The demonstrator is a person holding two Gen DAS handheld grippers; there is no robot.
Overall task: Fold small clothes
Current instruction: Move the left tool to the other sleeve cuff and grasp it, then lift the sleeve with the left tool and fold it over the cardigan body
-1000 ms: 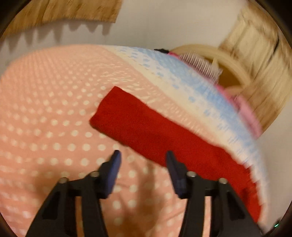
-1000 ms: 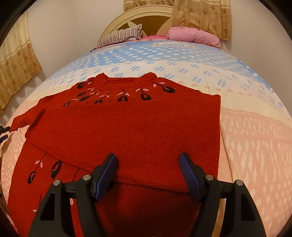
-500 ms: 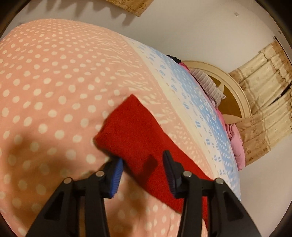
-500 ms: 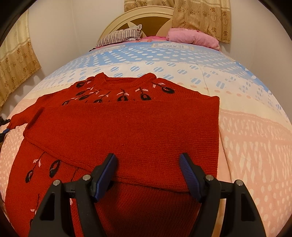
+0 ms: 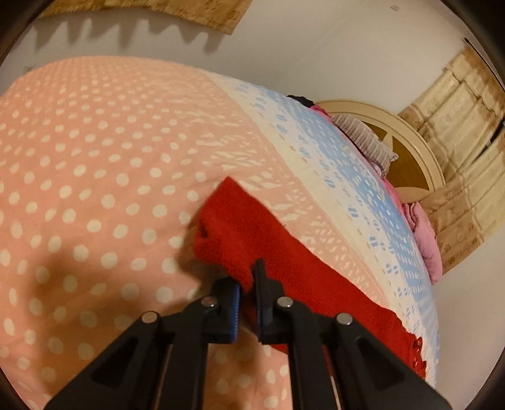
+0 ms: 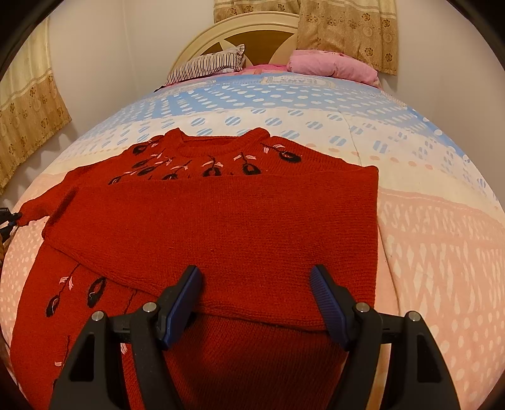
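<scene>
I am looking along my two handheld grippers at a red knitted sweater (image 6: 221, 220) spread on a bed (image 6: 442, 239). The bedspread is pink with white dots near me, turning cream and then blue toward the headboard (image 6: 240, 25).

In the left wrist view, my left gripper (image 5: 247, 285) is clenched on the end of a sweater sleeve (image 5: 240, 233); the red knit is pinched between the two blue pads, and the sleeve end bunches just ahead of them. The rest of the sleeve runs away to the lower right across the pink dotted cover.

In the right wrist view, my right gripper (image 6: 255, 302) is released, its jaws standing wide apart above the sweater and gripping nothing. The other sleeve is folded flat across the sweater's body, its lower edge lying between the jaws. Black and pink flower embroidery shows below the neckline and on the lower left of the body.

At the head of the bed lie a striped pillow (image 6: 205, 63) and a pink pillow (image 6: 331, 64). Gold patterned curtains (image 6: 347, 28) hang beside the headboard.
</scene>
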